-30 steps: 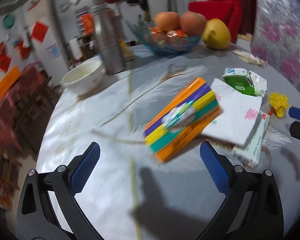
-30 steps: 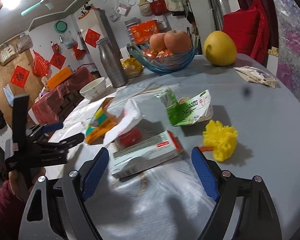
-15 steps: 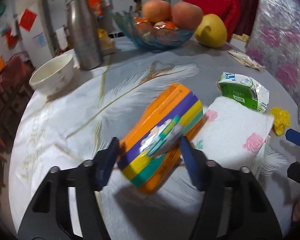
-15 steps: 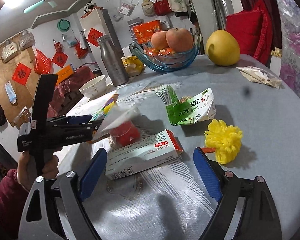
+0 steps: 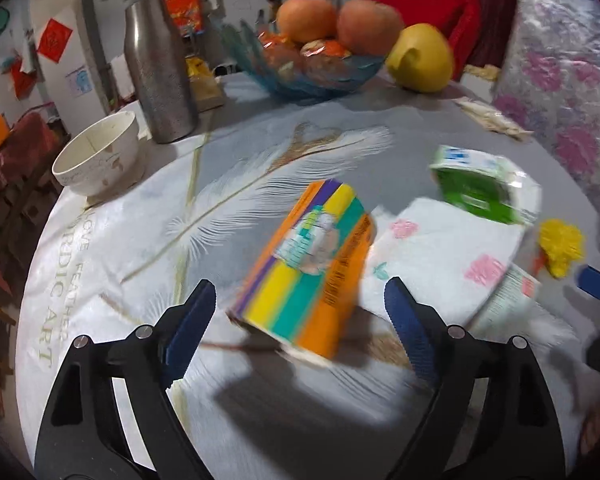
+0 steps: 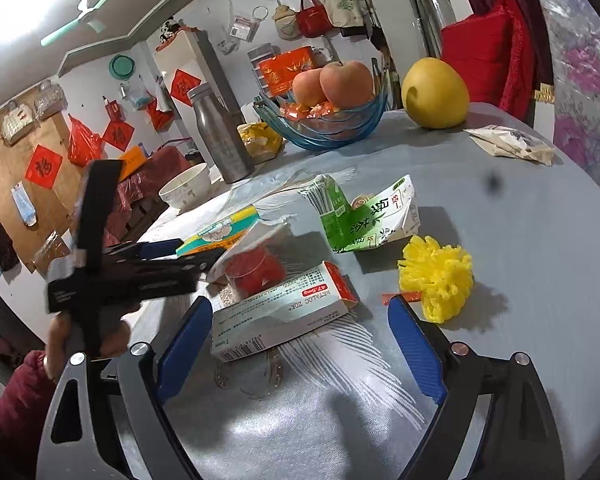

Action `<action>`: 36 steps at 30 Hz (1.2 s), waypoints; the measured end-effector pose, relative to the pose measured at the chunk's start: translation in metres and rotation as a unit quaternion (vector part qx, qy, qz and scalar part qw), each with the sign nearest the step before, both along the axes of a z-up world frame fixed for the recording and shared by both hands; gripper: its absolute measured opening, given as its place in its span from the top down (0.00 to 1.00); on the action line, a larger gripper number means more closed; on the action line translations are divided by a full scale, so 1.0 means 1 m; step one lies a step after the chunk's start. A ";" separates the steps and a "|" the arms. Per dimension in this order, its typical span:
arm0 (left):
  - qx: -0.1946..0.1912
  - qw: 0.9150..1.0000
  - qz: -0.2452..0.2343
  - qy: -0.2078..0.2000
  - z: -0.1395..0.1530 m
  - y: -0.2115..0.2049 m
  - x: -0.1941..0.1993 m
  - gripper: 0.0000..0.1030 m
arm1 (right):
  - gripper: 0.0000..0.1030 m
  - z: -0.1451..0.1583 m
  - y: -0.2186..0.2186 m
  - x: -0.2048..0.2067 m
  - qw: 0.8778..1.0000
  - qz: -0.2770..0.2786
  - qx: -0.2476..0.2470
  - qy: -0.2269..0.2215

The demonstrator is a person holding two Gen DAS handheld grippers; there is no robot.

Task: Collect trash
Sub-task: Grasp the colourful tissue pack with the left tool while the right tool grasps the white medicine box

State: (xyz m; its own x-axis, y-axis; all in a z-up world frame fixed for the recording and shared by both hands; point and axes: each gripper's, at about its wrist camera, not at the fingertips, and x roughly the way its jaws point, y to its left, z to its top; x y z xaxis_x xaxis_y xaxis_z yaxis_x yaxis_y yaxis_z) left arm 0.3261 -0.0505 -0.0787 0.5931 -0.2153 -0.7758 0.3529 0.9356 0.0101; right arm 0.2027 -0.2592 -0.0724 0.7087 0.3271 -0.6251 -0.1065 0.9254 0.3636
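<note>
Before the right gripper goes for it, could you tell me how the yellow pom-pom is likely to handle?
The yellow pom-pom looks like thin shredded plastic, so probably very light and squashy. Its loose strands may slip from wide jaws. Sitting free on the tablecloth, it would likely skid if nudged.

- Bare tablecloth [image 6: 520,240] lies open on the right and near side of the table; a gripper can pass there freely.
- The middle is crowded: striped tissue pack [image 5: 312,268], floral napkin [image 5: 440,256], green carton [image 6: 368,216], medicine box [image 6: 284,316] and yellow pompom [image 6: 436,276] lie close together.
- The left gripper [image 5: 300,316], jaws opening, straddles the pack without pressing it.
- The far edge is blocked by the metal flask [image 5: 160,68], white bowl [image 5: 96,156], fruit bowl [image 6: 324,120] and pomelo [image 6: 434,92].
- The left strip beside the white bowl is bare.
</note>
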 end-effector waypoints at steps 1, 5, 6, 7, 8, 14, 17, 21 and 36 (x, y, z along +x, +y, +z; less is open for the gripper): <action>-0.011 1.000 0.002 0.010 -0.003 0.003 0.004 0.20 | 0.15 0.000 0.000 0.000 1.000 0.000 0.002 0.002; -0.053 0.998 0.007 0.034 -0.007 0.014 0.013 0.41 | 0.15 -0.001 -0.001 0.001 1.000 -0.001 0.005 0.005; -0.063 0.997 0.003 0.035 -0.007 0.015 0.013 0.44 | 0.15 -0.001 -0.001 0.002 1.000 -0.001 0.006 0.005; -0.067 0.997 0.004 0.034 -0.007 0.016 0.011 0.46 | 0.15 -0.002 -0.001 0.002 1.000 0.000 0.006 0.006; -0.068 0.997 0.005 0.030 -0.006 0.017 0.009 0.47 | 0.15 -0.002 -0.001 0.002 1.000 0.000 0.006 0.006; -0.102 0.994 0.013 0.032 0.000 0.031 -0.005 0.73 | 0.15 -0.004 0.000 0.003 1.000 -0.002 0.005 0.008; -0.099 0.995 0.018 0.019 0.004 0.034 -0.011 0.67 | 0.15 -0.005 0.000 0.005 1.000 0.000 0.007 0.012; -0.085 0.996 0.016 -0.011 0.012 0.025 -0.014 0.38 | 0.15 -0.005 0.003 0.006 1.000 0.004 0.001 0.012; -0.104 0.995 -0.010 0.010 0.029 -0.009 0.003 0.08 | 0.15 -0.005 0.001 0.006 1.000 0.007 0.018 0.016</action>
